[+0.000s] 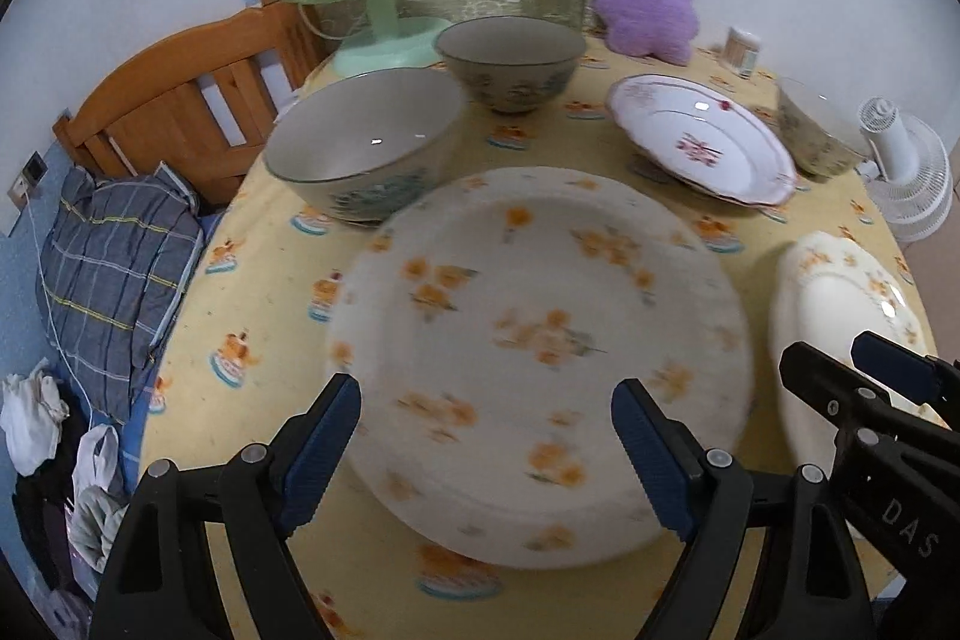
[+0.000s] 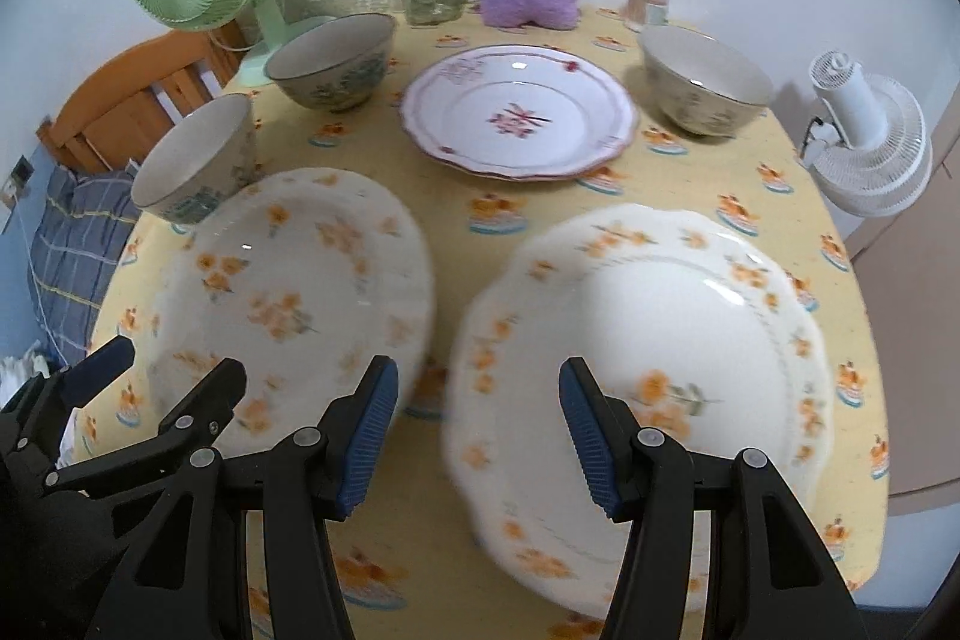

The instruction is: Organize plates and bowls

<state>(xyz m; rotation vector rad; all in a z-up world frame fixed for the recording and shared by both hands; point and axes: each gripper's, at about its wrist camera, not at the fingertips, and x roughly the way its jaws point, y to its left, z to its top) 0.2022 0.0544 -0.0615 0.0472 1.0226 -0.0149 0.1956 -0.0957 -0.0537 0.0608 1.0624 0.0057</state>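
Evidently sorting not begun: crockery lies spread singly over yellow tablecloth [image 2: 456, 196].

- Left gripper [image 1: 486, 454] jaws wide apart, empty, poised over near rim of round orange-flower plate [image 1: 540, 304]; likely lining up rim grab.
- Right gripper [image 2: 477, 436] likewise spread, empty, straddling left edge of scalloped orange-flower plate [image 2: 648, 340].
- The two plates just beside each other, matching pattern; likely stacking pair.
- Pink-flower plate [image 2: 519, 112] beyond, centre.
- Three bowls [image 2: 333, 58] [image 2: 195, 160] [image 2: 705, 79] apart toward back; none nested yet.

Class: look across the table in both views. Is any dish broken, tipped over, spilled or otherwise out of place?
Nothing stands out. Three bowls sit upright, three plates lie flat, unstacked. No chips or spills are visible, though the nearer plates are blurred.
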